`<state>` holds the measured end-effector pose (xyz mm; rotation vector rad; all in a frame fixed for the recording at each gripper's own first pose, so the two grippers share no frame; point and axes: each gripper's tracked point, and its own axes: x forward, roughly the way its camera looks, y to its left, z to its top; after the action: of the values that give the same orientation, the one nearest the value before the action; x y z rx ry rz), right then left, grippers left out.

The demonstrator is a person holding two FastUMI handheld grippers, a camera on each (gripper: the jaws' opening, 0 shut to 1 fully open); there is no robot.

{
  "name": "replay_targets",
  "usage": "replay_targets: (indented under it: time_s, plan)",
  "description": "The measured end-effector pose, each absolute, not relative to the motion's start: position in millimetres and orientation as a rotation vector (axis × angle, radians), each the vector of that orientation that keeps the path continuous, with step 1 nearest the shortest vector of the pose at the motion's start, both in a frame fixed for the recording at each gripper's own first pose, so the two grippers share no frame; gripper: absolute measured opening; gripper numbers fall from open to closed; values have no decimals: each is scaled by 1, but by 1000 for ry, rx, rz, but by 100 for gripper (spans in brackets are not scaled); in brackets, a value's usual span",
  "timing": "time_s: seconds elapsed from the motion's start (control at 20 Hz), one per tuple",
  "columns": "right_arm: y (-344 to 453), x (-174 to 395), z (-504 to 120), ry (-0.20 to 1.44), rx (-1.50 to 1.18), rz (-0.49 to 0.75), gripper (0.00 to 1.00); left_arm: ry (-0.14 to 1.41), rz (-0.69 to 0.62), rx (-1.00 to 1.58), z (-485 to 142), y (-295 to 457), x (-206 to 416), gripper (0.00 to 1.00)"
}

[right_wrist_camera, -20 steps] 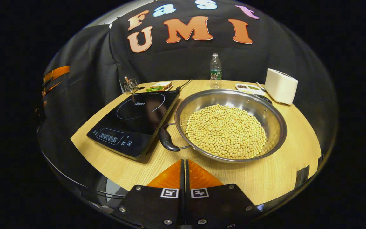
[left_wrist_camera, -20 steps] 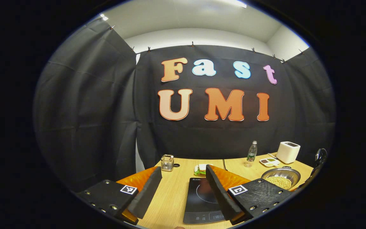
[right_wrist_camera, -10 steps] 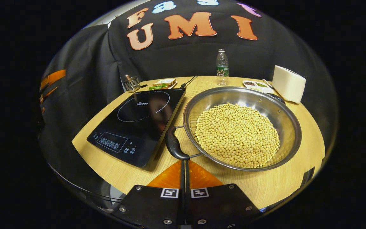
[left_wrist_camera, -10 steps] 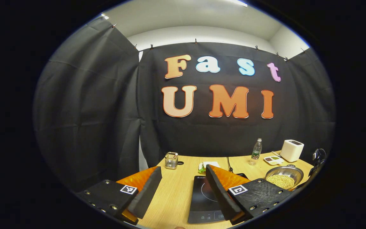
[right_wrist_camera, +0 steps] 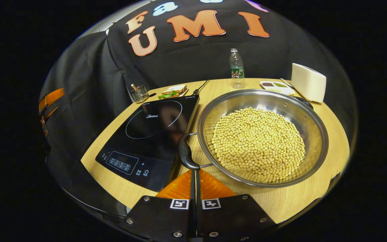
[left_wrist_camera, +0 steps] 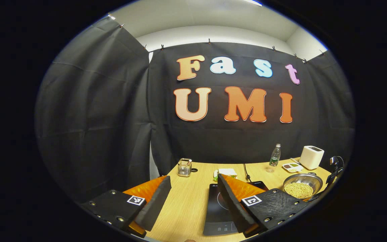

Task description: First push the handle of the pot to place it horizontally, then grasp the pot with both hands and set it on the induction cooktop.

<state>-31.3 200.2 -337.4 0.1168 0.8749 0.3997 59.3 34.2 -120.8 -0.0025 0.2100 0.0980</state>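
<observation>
In the left gripper view, the left gripper's [left_wrist_camera: 193,193] own right-hand finger covers much of the cooktop [left_wrist_camera: 218,215], and the far side of the pot [left_wrist_camera: 302,184] runs close to the picture's edge. The tray [left_wrist_camera: 293,167] beside the white box [left_wrist_camera: 311,157] is too small to tell what lies in it.

In the right gripper view, the right gripper's [right_wrist_camera: 195,173] fingertips meet the lower end of the pot handle [right_wrist_camera: 185,155]; whether they touch it cannot be told. The pot's other handle [right_wrist_camera: 303,101] is mostly hidden behind its rim. The near edge of the counter [right_wrist_camera: 136,191] is cut off by the fingers.
</observation>
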Motion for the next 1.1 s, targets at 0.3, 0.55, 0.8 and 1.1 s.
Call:
replay_targets:
  time_s: [0.3, 0.55, 0.8, 1.1]
  plan:
    - [214, -18, -339, 884, 148, 390, 0, 216, 112, -4, -127, 44, 65, 89]
    - [222, -9, -340, 880, 150, 385, 0, 219, 125, -7, -133, 53, 68, 89]
    - [224, 1, -340, 879, 178, 366, 0, 221, 134, -10, -137, 60, 71, 89]
    - [226, 15, -342, 874, 201, 331, 0, 229, 141, -11, -146, 66, 74, 89]
